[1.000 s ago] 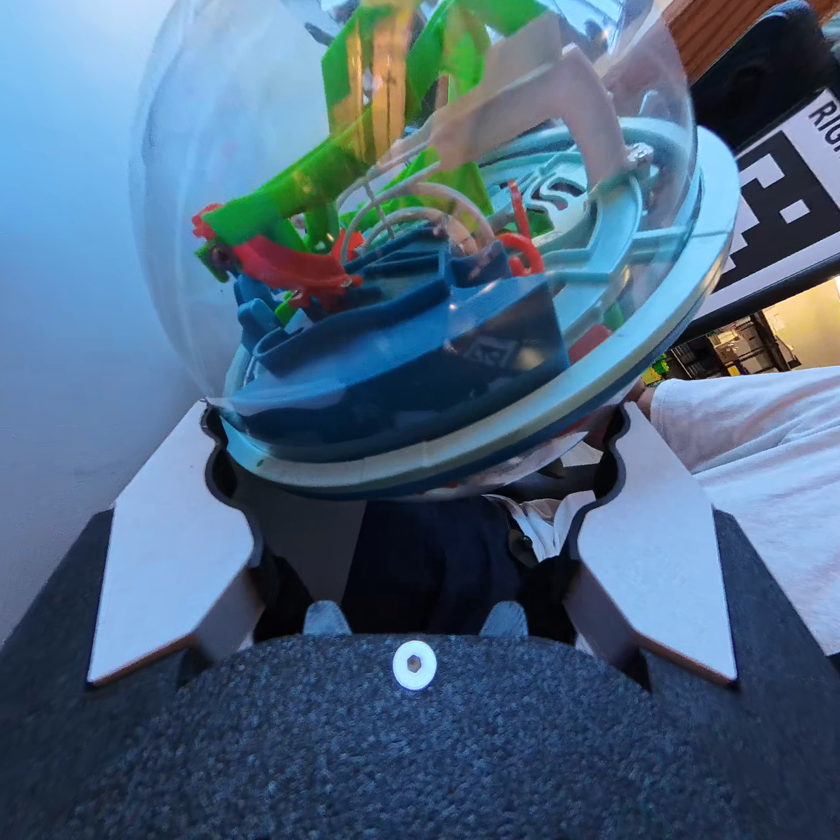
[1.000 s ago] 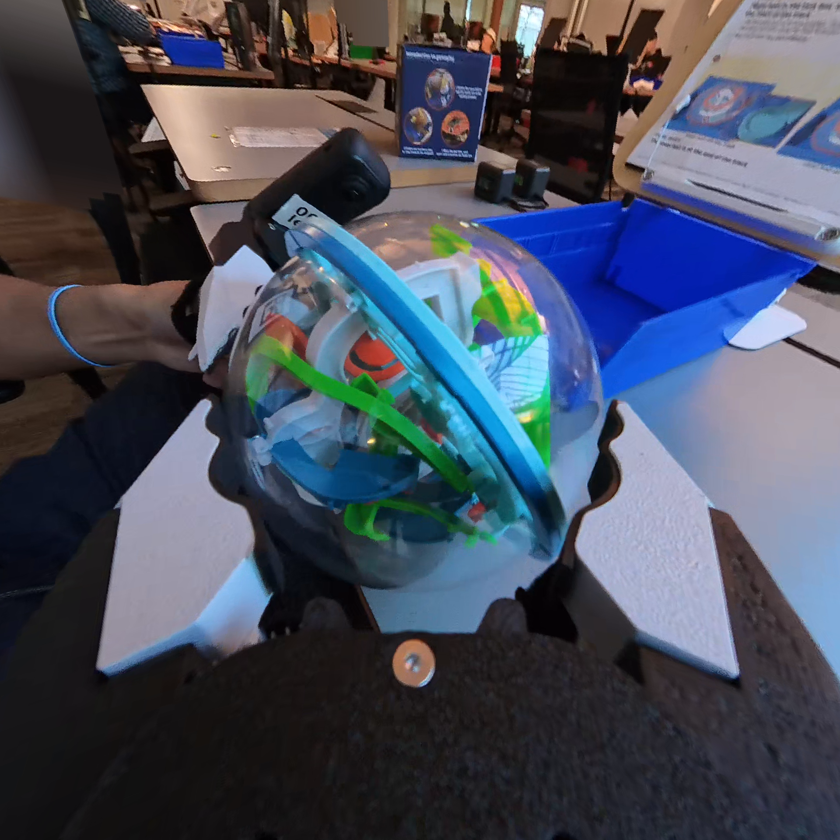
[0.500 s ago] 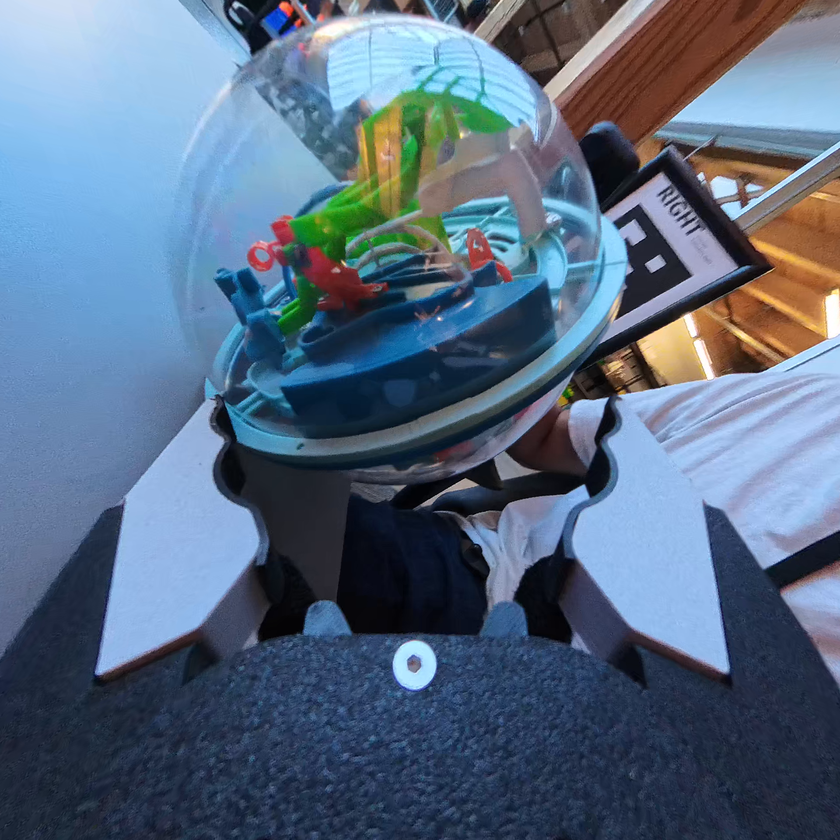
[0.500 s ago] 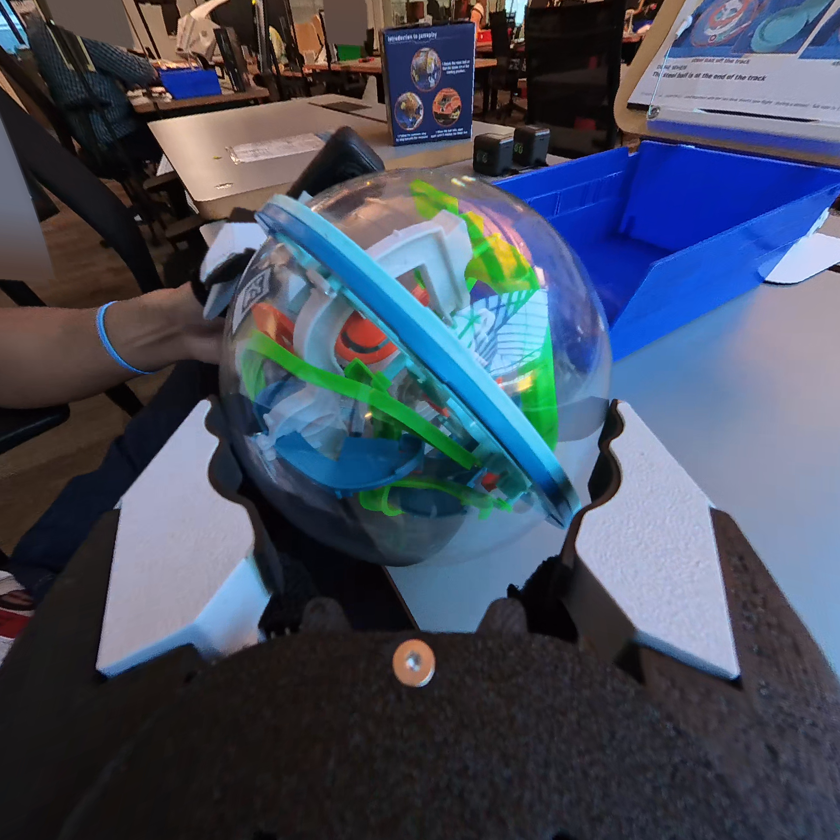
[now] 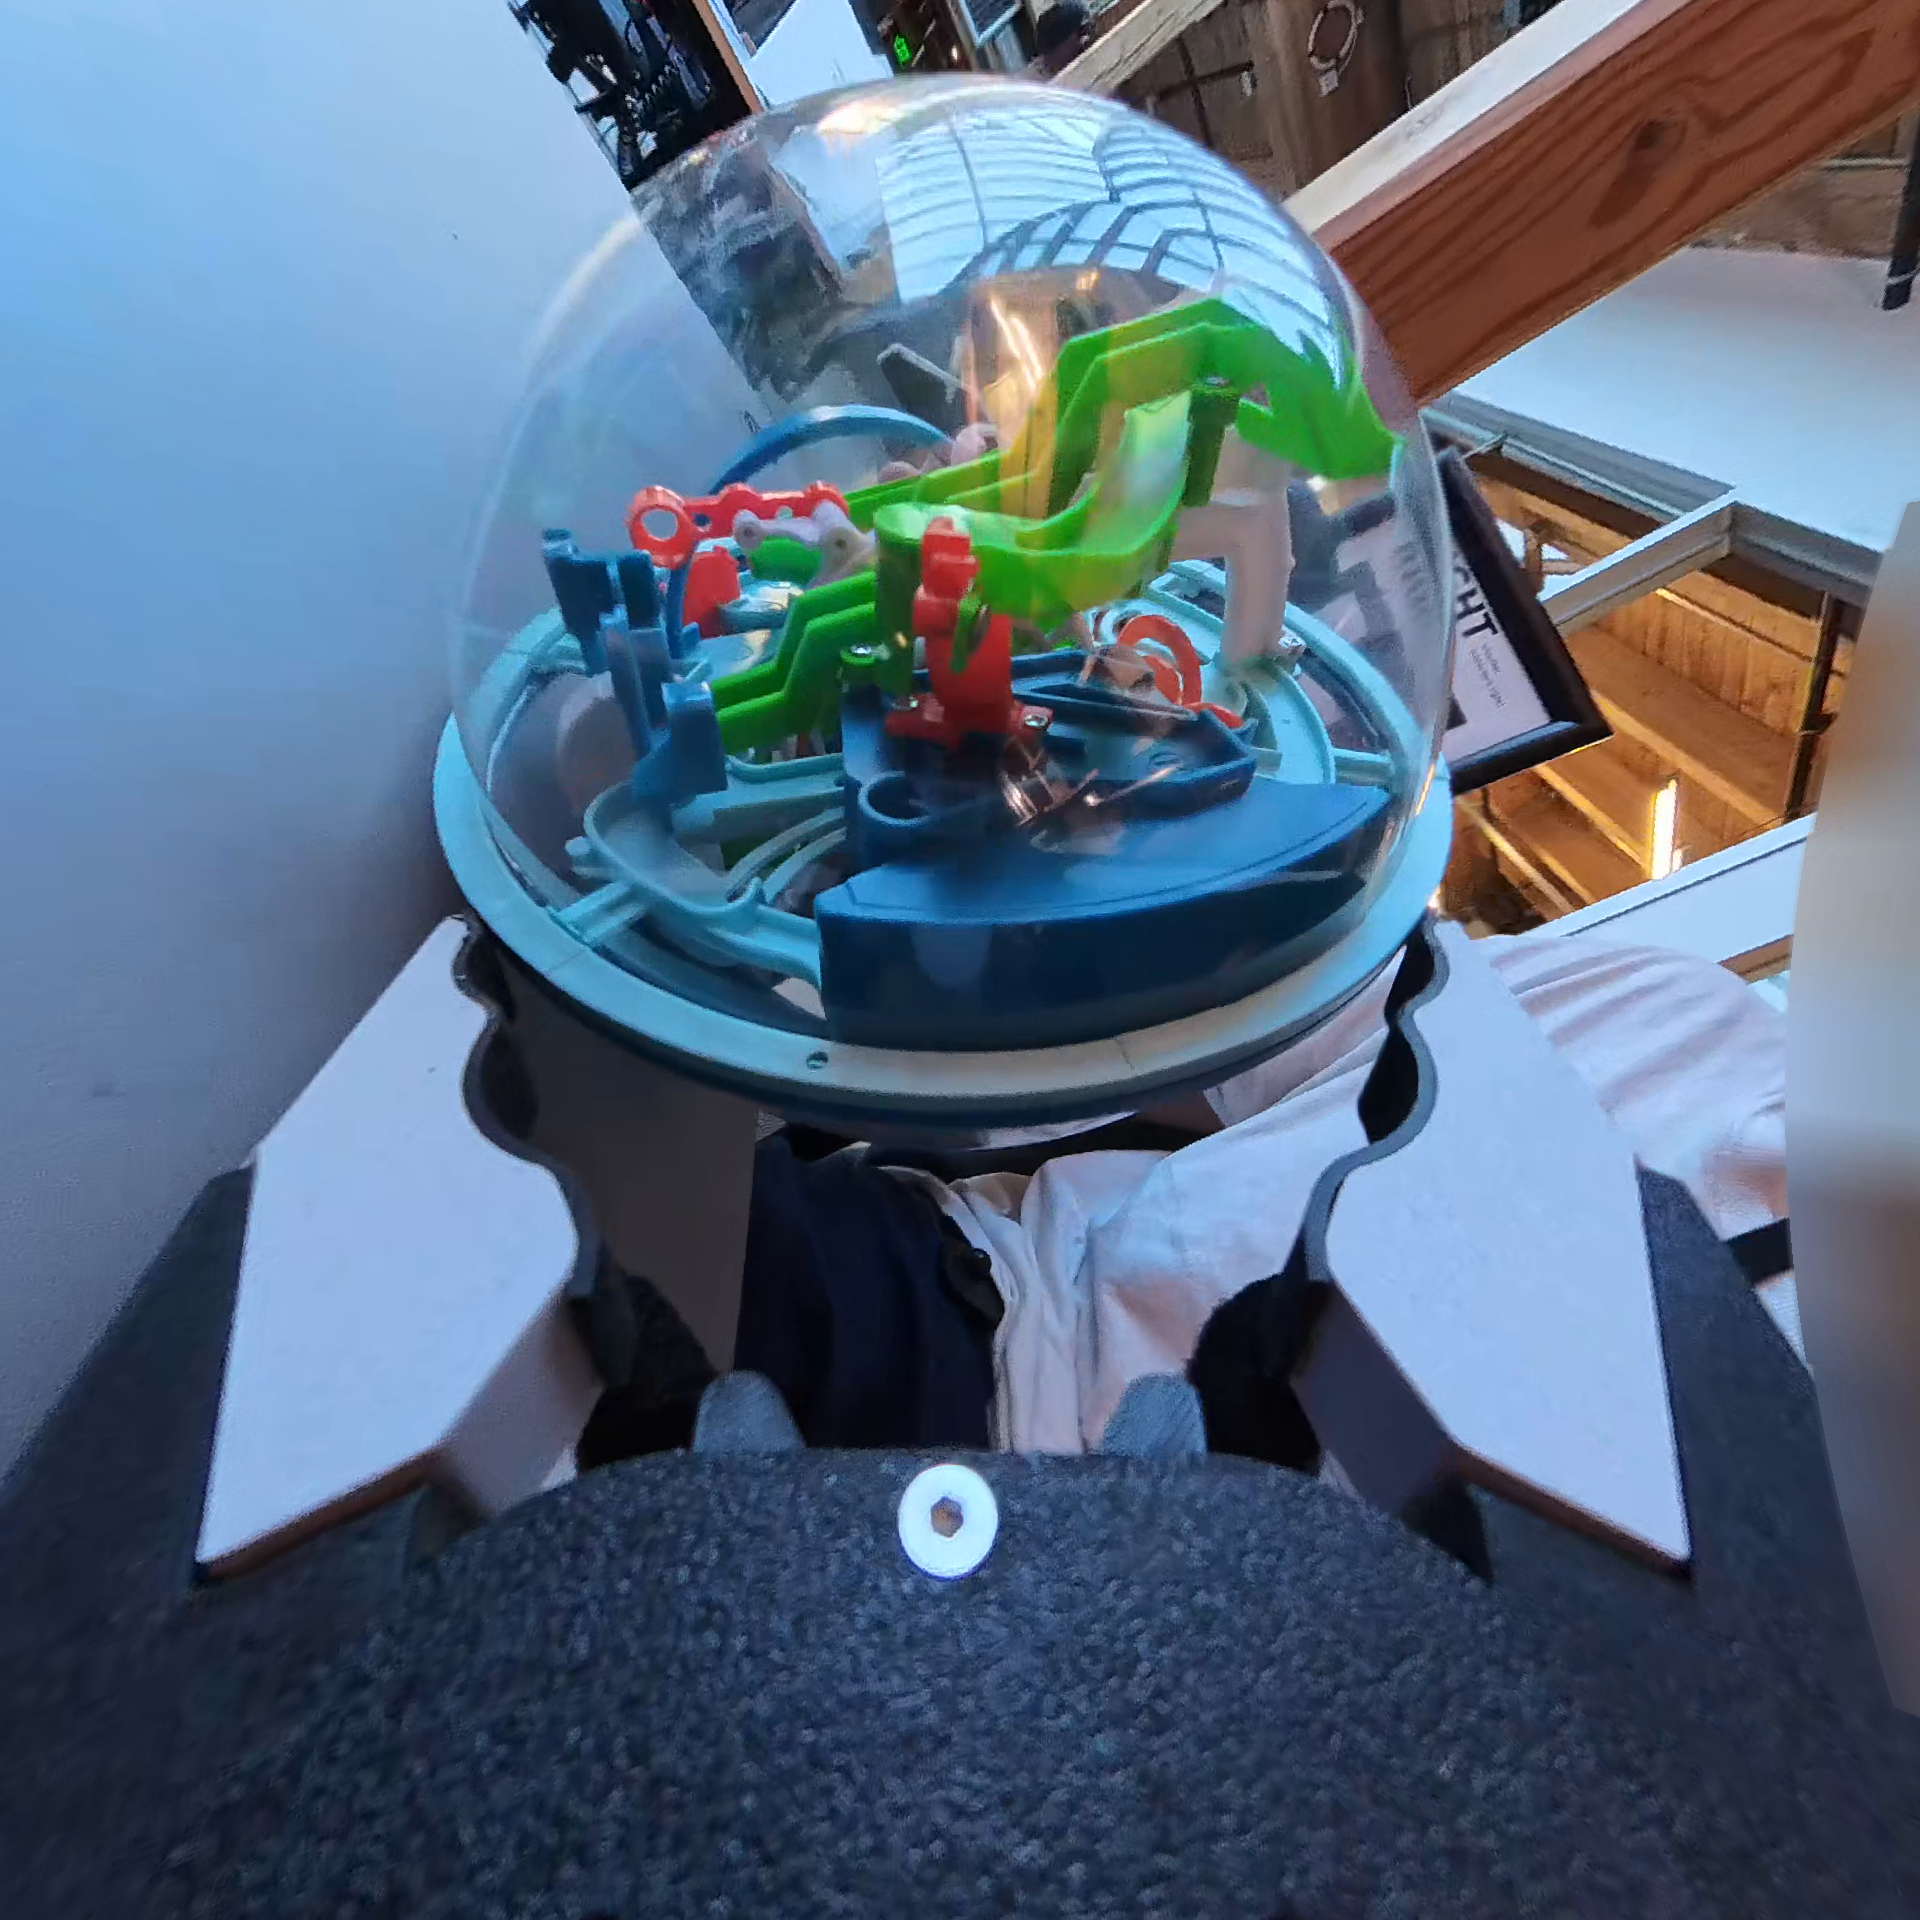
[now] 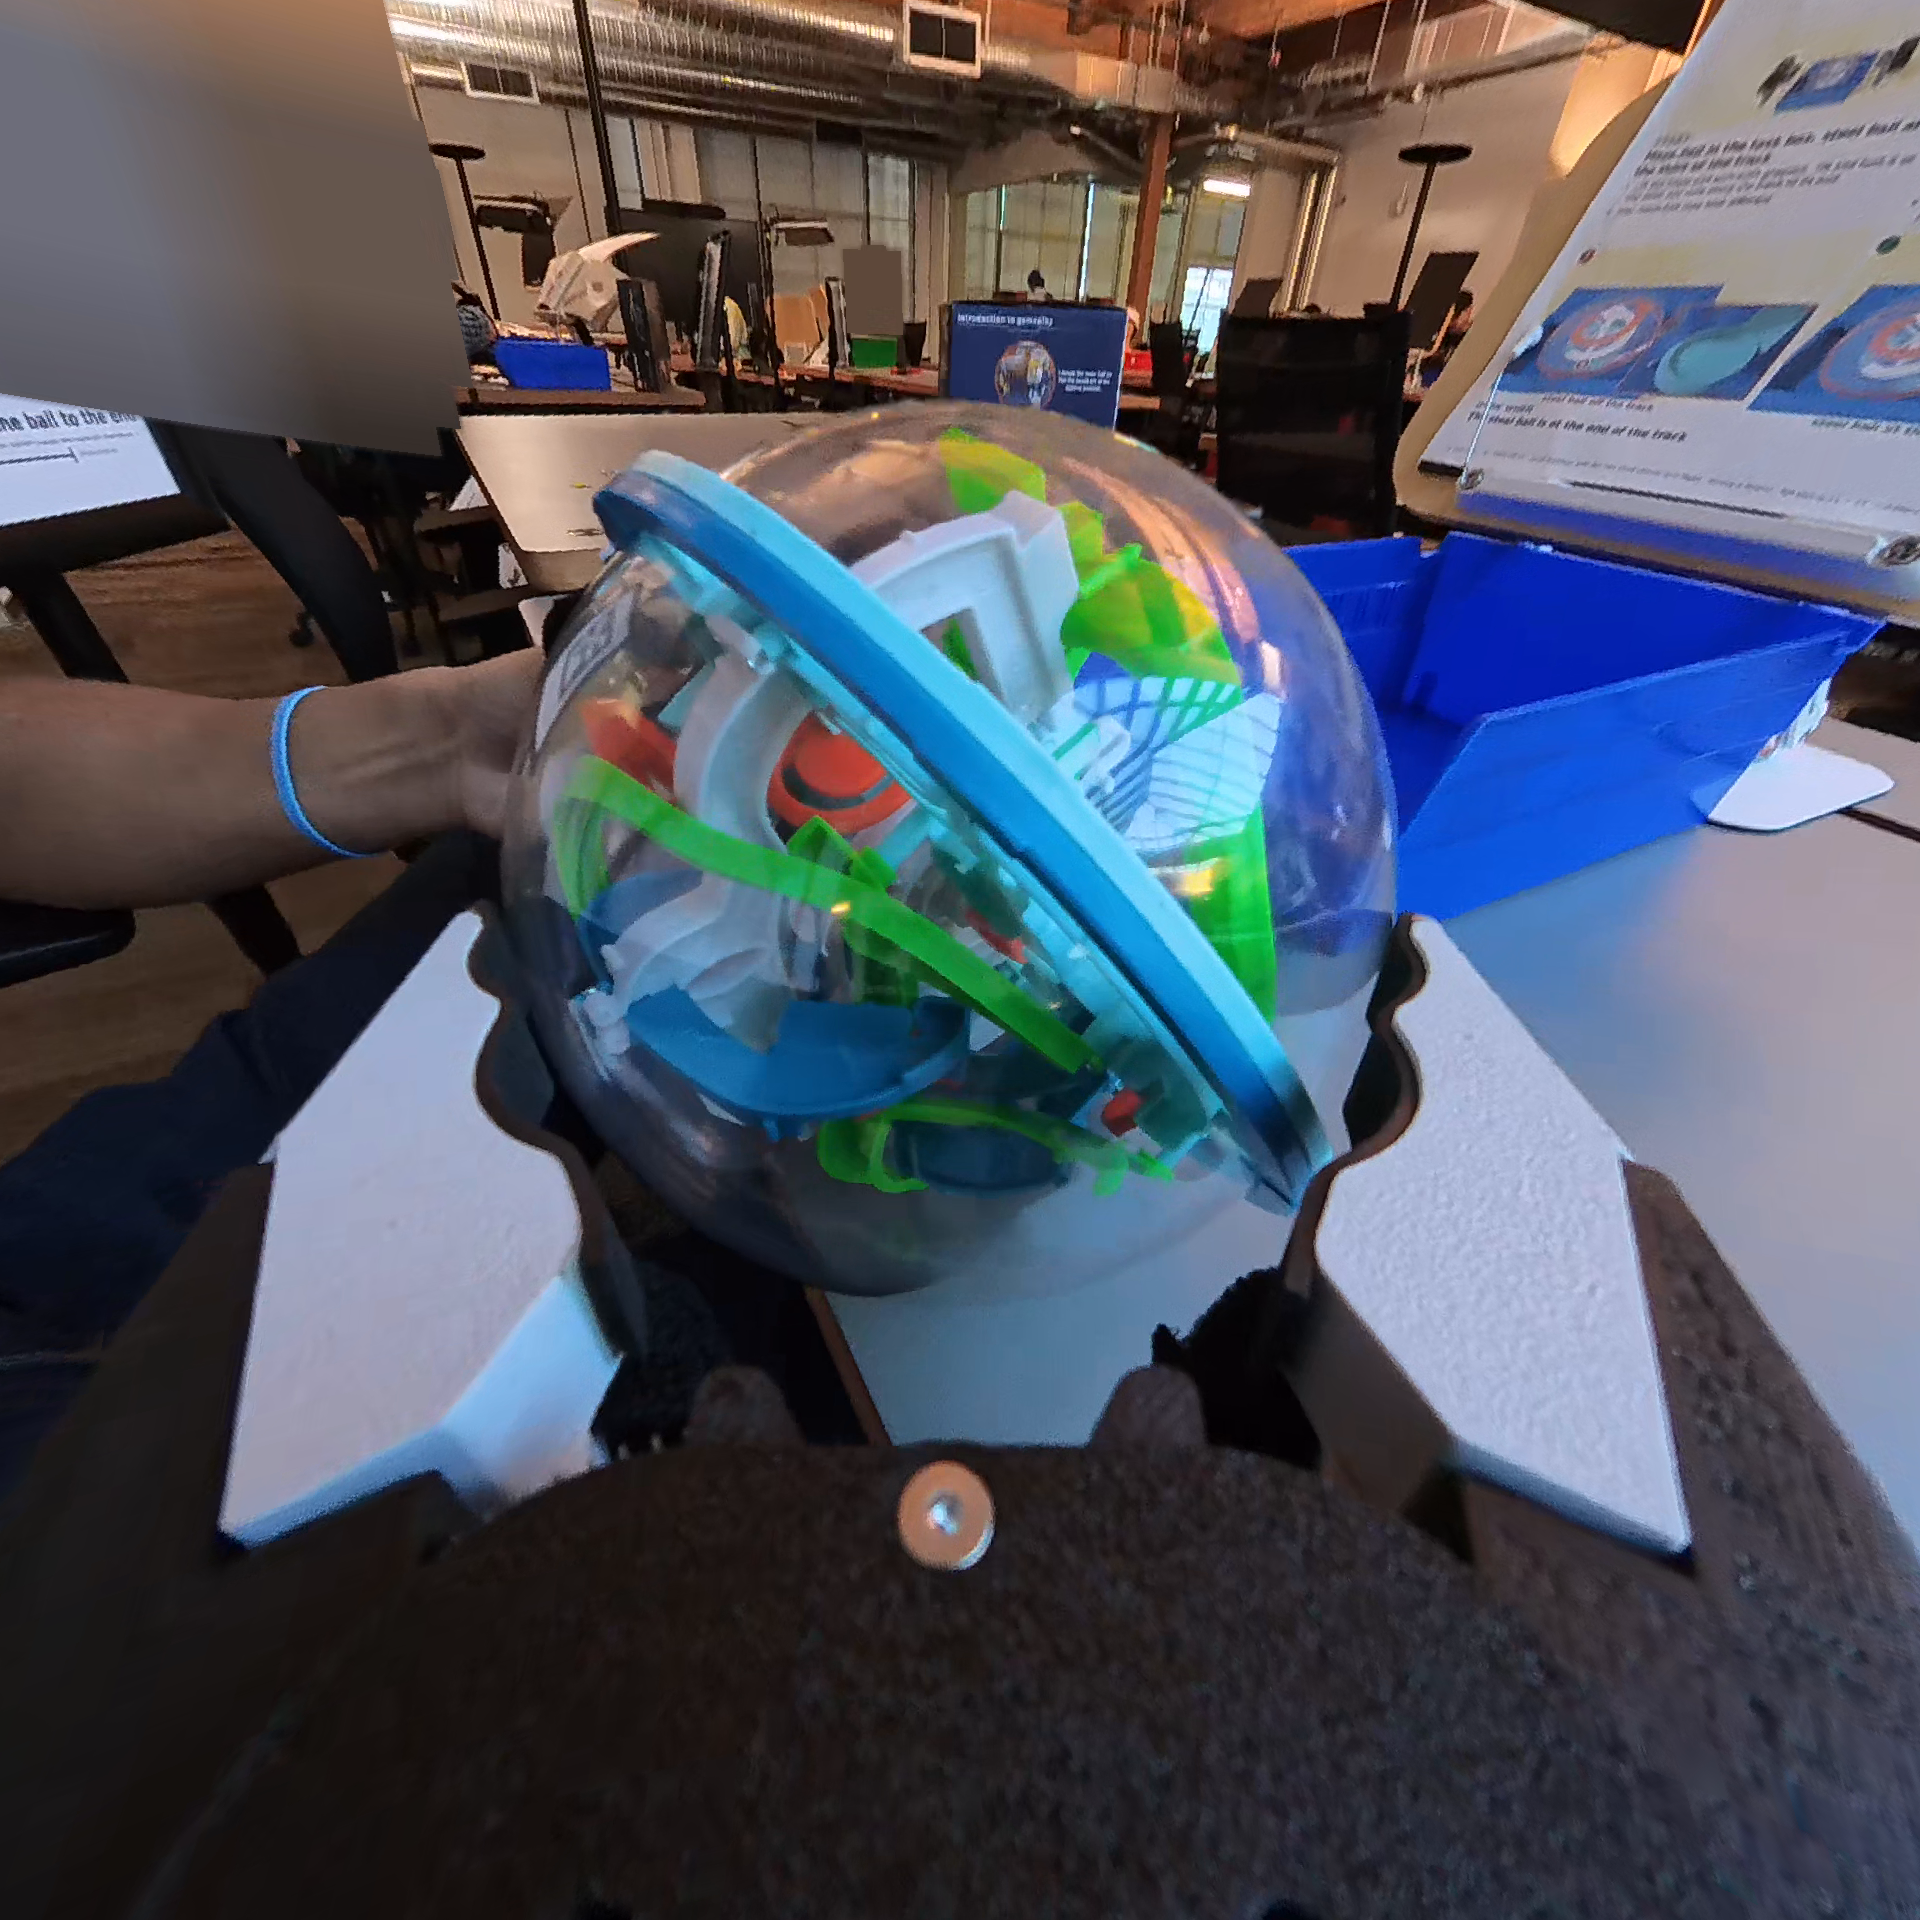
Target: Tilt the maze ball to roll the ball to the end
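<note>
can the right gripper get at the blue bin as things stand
Probably not yet: the right gripper is shut on the maze ball, which fills its jaws. The blue bin lies open beyond.

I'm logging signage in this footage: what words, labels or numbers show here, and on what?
I won't copy the wording; these things bear it:
Instruction sheet on the slanted board, right: printed lines.
Blue box behind: blurred.
White sheet, left edge: cut off.
Black-framed card: partly hidden.
Sticker on the maze ball: blurred.
</note>
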{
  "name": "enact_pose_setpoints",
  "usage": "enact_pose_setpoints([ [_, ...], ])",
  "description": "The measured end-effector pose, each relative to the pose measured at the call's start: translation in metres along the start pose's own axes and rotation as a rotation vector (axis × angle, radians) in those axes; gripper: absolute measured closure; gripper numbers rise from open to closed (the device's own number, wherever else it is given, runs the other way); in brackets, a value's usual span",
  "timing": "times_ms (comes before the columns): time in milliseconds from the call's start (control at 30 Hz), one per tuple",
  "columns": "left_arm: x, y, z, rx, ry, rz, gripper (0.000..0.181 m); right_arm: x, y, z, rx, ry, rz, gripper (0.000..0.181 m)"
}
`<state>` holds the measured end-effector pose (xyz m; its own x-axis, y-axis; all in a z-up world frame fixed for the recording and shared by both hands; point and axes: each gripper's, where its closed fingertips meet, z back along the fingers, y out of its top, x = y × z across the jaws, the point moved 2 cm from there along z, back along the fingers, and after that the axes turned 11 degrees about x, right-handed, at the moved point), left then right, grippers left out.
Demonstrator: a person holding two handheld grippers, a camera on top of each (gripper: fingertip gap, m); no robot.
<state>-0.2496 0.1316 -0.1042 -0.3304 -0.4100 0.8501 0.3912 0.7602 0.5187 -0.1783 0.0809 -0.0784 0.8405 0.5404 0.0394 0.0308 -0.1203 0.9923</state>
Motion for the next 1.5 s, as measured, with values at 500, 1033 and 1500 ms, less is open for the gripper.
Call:
enact_pose_setpoints([
  [500,0.035,0.032,0.018,0.06,0.104,-0.383,0.023,-0.003,0.024,-0.024,0.088,0.033,0.265,0.027],
  [1033,0.116,0.054,0.034,0.069,0.15,-0.774,0.023,-0.026,0.096,-0.044,0.244,0.09,0.583,0.026],
  [1500,0.149,0.062,0.034,0.052,0.182,-0.909,0.023,-0.034,0.124,-0.045,0.306,0.088,0.682,0.027],
])
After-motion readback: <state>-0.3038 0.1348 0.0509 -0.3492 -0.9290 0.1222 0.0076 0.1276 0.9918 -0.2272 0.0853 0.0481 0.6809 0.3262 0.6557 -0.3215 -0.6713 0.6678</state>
